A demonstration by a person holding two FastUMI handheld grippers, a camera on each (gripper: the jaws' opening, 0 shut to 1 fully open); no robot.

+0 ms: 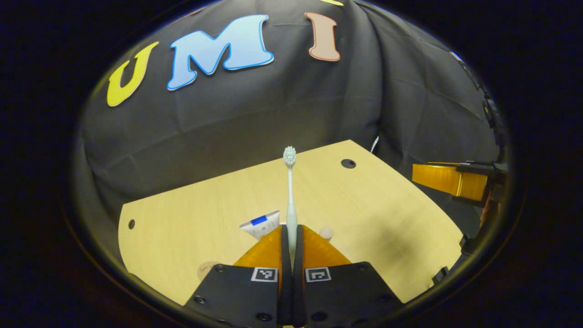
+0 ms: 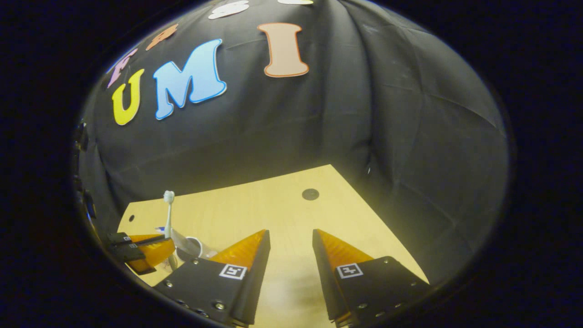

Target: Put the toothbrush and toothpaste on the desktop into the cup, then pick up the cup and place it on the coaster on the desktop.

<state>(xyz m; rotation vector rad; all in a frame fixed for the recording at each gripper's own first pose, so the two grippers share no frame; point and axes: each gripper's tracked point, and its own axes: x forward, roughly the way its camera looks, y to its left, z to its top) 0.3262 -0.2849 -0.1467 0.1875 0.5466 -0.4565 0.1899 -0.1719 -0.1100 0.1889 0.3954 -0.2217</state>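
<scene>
In the left gripper view, the left gripper (image 1: 291,237) has its fingers (image 1: 285,255) pressed close together on the handle of the toothbrush (image 1: 290,196), which stands out straight ahead from between them with its bristle head farthest away, lifted above the tabletop (image 1: 191,205). Just behind the fingertips on the left lies the toothpaste (image 1: 262,224), a white tube with a blue patch, and a small part of a pale round thing peeks out on the right of the fingers; I cannot tell what it is. Farther right, off the table's edge, the right gripper (image 1: 448,180) hangs in the air. In the right gripper view, its own fingers (image 2: 248,250) are spread wide apart with nothing between them, over bare tabletop. At far left there, the toothbrush rises upright from the left gripper, just beside the cup (image 2: 191,248).
</scene>
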